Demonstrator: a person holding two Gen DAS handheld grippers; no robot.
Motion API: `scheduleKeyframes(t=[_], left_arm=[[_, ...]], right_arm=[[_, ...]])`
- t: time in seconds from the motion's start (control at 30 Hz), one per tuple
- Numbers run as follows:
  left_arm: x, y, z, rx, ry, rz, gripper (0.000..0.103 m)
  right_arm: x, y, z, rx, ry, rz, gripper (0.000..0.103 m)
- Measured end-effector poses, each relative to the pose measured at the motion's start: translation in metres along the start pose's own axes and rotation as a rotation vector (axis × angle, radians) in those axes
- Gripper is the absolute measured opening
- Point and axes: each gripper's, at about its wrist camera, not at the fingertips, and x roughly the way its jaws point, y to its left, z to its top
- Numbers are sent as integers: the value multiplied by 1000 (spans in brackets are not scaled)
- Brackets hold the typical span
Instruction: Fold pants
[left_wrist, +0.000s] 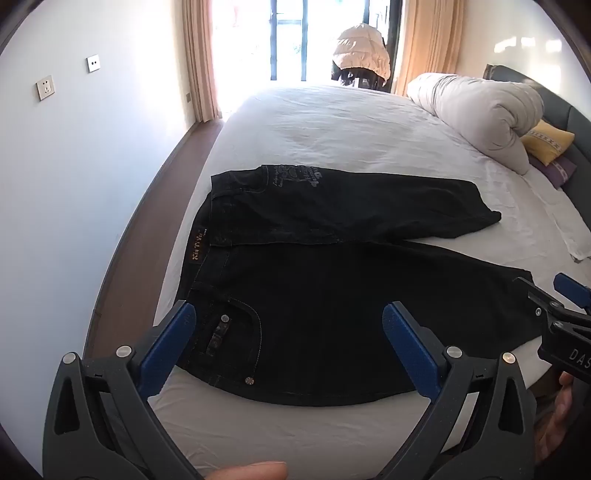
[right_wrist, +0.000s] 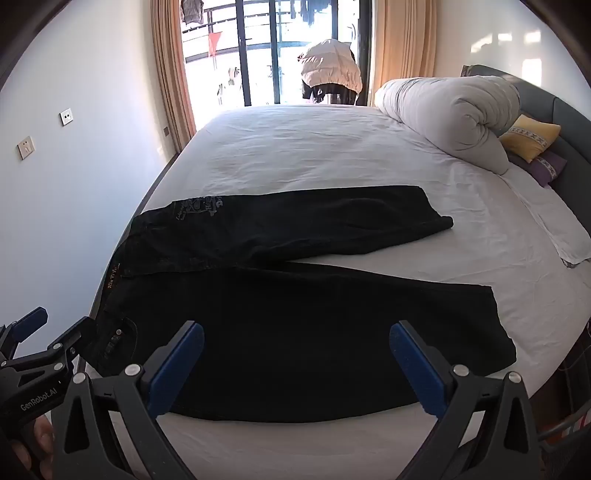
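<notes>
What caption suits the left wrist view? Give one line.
Open left gripper hovers over black pants spread flat on a white bed, right gripper alongside.

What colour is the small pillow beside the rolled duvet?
Yellow with a patterned band; the pillow shows best in the right wrist view, beside the duvet.

Both wrist cameras sit at the near long edge of the bed (left_wrist: 332, 122), above the mattress, facing across it toward the balcony door (right_wrist: 273, 55).

The left wrist view looks over the waistband end of the black jeans (left_wrist: 332, 295), at close range. The right gripper (left_wrist: 554, 295) enters its right edge.

The right wrist view stands further toward the leg end, slightly farther back. The left gripper (right_wrist: 55, 325) enters its left edge.

Both views share the jeans, the bed and the rolled duvet (right_wrist: 454, 110).
</notes>
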Motion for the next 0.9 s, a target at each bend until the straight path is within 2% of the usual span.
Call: scheduleKeyframes(t=[0.4,0.9], left_arm=[[9,10,-5,-3,-6,-2,103],[2,1,-2,-5,-8,2,103]], right_arm=[[-3,4,2,-2,7,0,103],[-6,2,-8,-6,11,2,103]])
